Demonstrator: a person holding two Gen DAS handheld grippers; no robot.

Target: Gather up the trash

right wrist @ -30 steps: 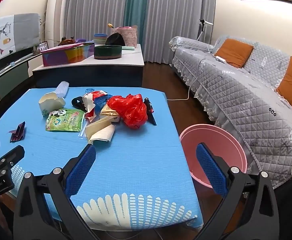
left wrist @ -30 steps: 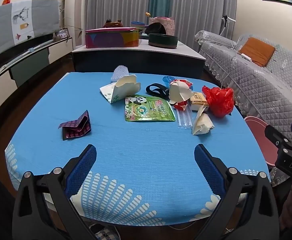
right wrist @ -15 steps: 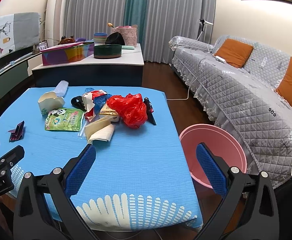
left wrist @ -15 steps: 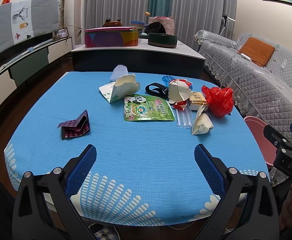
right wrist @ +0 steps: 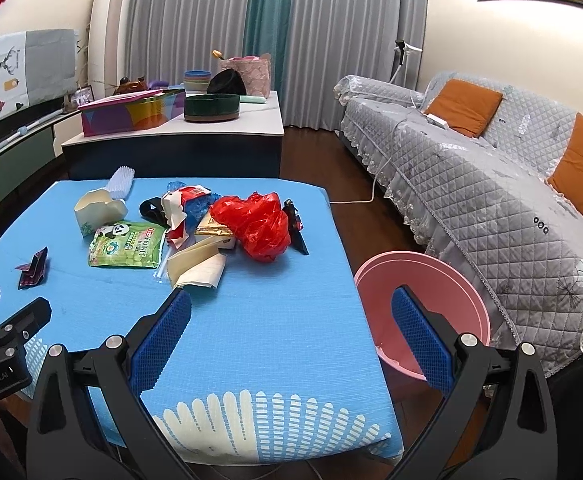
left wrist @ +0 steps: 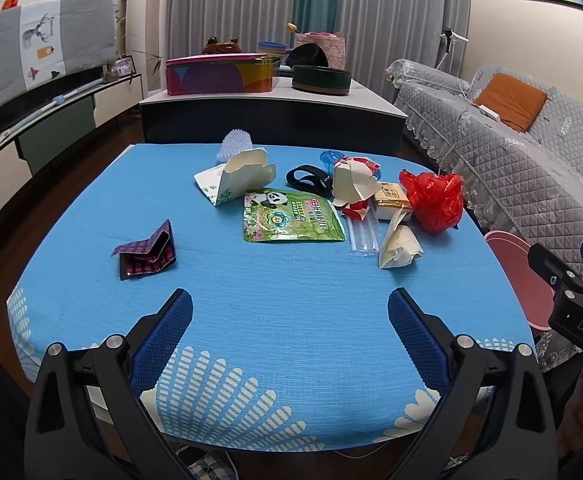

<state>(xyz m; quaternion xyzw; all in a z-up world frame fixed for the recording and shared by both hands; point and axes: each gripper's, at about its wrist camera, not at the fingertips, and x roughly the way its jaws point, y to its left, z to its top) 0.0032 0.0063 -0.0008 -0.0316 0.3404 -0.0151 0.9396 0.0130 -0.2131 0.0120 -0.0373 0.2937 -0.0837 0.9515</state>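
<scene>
Both the left gripper (left wrist: 289, 310) and right gripper (right wrist: 291, 310) hover spread wide and empty over the near edge of a blue-clothed table (left wrist: 275, 312). Trash crowds its far side: a green panda pouch (left wrist: 291, 216), a red plastic bag (right wrist: 257, 226), torn cartons and wrappers. A pink bin (right wrist: 423, 300) stands beside the table, before a quilted sofa (right wrist: 491, 184).

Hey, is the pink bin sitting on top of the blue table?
No, the pink bin stands on the floor beside the table, between its right edge and the grey sofa.
</scene>
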